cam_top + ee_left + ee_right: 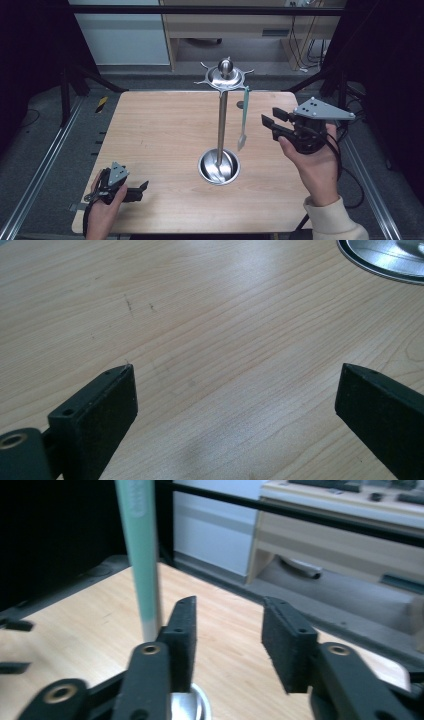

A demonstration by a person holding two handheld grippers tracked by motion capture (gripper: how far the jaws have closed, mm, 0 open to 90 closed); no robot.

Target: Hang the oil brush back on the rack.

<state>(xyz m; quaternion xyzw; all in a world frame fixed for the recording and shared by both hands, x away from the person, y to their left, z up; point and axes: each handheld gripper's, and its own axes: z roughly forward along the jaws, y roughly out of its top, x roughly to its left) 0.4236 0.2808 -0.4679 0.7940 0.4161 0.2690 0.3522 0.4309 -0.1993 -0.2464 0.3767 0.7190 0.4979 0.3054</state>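
Observation:
A steel utensil stand [221, 120] rises from a round dish base [219, 167] at the table's middle, with a hooked disc on top. A utensil with a light green handle [244, 115] hangs from a right-hand hook, its metal head down. My right gripper [270, 118] is raised just right of it, open, with nothing between the jaws. In the right gripper view the green handle [142, 555] hangs left of the left jaw, outside the gripper [230, 615]. My left gripper [141, 189] lies low at the front left, open [239, 377] over bare wood.
The wooden table [150, 130] is bare apart from the stand. The stand's base rim [385, 262] shows at the top right of the left gripper view. Black frame rails run along both sides, and a wooden desk [235, 25] stands beyond the far edge.

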